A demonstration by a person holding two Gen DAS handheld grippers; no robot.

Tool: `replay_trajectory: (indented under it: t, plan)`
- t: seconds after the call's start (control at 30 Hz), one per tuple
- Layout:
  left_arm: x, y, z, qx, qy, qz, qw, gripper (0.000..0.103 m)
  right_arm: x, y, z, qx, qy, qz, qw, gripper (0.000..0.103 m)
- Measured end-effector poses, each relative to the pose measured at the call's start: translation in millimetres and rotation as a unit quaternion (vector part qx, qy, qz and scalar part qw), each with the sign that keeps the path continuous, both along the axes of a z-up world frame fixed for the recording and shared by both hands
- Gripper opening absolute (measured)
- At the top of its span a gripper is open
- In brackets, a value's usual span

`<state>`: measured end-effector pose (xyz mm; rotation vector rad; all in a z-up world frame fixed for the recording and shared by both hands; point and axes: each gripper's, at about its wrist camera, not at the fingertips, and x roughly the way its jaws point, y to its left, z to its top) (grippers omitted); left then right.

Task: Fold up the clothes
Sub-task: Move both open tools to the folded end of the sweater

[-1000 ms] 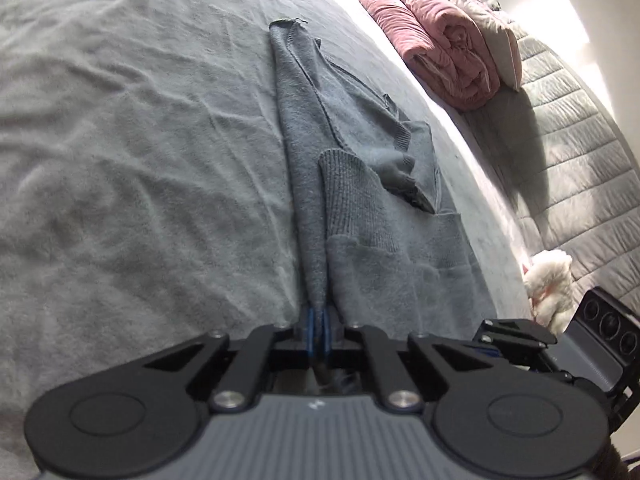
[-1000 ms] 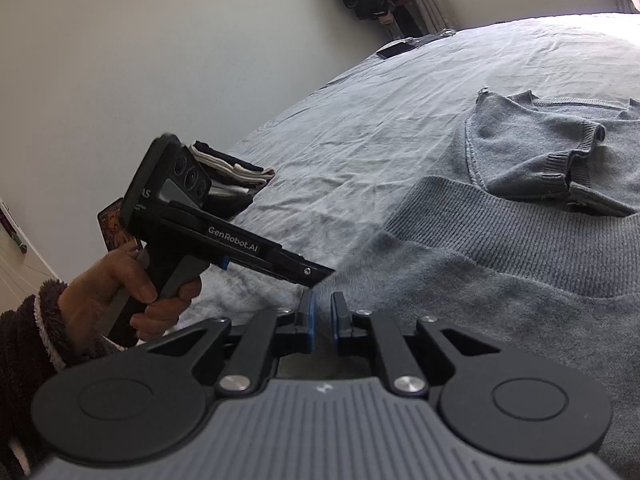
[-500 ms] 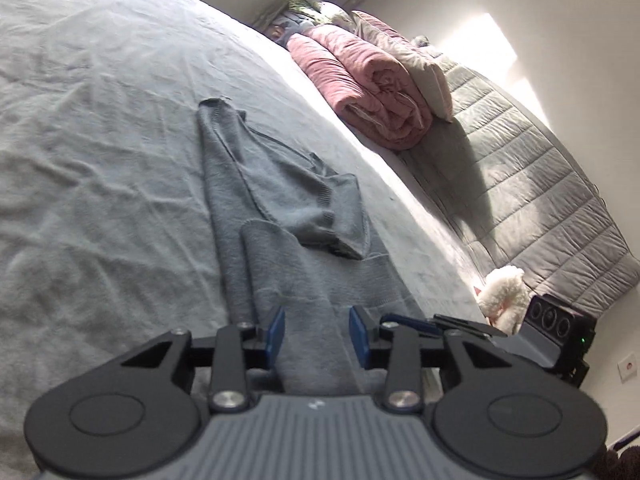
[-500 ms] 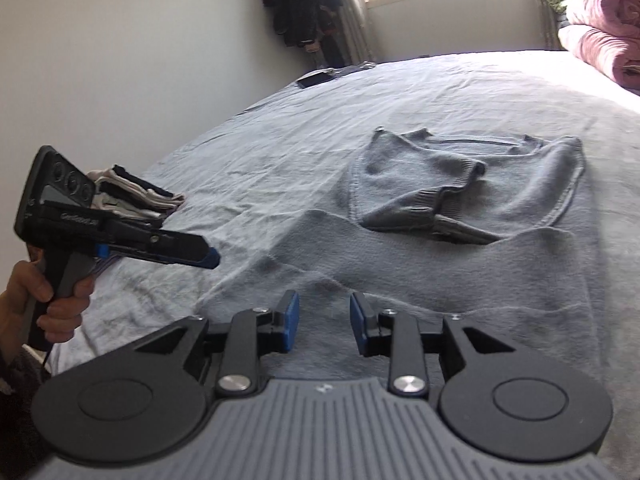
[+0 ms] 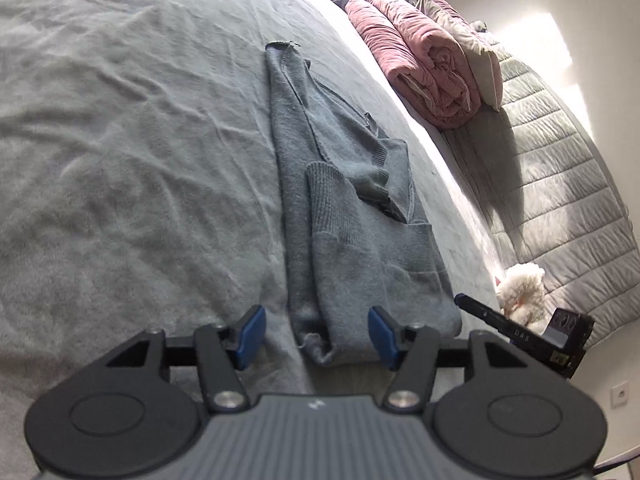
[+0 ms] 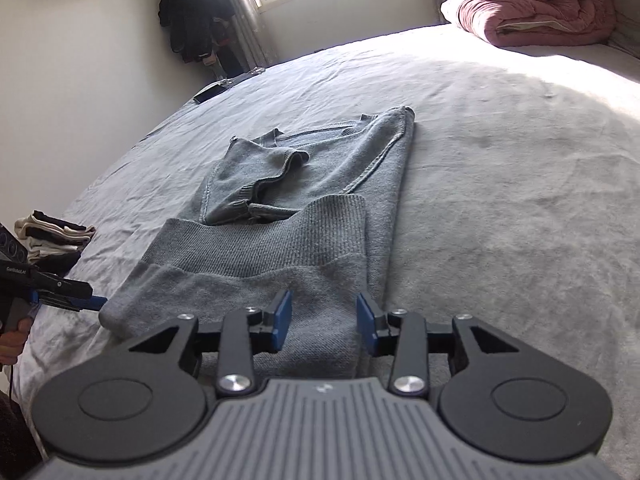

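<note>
A: Where is the garment?

B: The grey knitted sweater (image 5: pixel 348 216) lies flat on the bed with the pale grey sheet (image 5: pixel 120 140), folded lengthwise into a long strip. Its ribbed hem band (image 6: pixel 276 236) is turned up over the body, and one ribbed cuff (image 6: pixel 276 176) lies across the chest.

A: And your claws?

B: My left claw (image 5: pixel 316 334) is spread wide, its blue pads (image 5: pixel 250 334) either side of the sweater's near corner and gripping nothing. My right claw (image 6: pixel 324 322) is spread too, above the near edge of the sweater; whether it touches the knit I cannot tell. From the right view the left claw (image 6: pixel 80 300) sits just beside the sweater's other near corner, my left hand (image 6: pixel 14 338) on its handle.

A: What else is on the bed?

B: A rolled pink quilt (image 6: pixel 532 2) at the far edge, by the headboard of grey quilted padding (image 5: pixel 560 184). A small stack of folded black and white clothes (image 6: pixel 52 236) sits at the left edge, and a white fluffy toy (image 5: pixel 520 292) is near the headboard
</note>
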<state>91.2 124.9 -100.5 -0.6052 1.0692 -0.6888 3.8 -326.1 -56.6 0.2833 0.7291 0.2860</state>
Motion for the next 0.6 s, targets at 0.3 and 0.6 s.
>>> replay_trajectory:
  t: [0.3, 0.6]
  plan:
    - [7, 8, -22, -0.103, 0.085, 0.008, 0.991, 0.078, -8, -39, -18, 0.109, 0.107, -0.041, 0.987, 0.05]
    - [6, -12, -37, -0.12, 0.134, -0.014, 0.9835, 0.078, -9, -69, -36, 0.26, 0.166, -0.064, 0.949, 0.05]
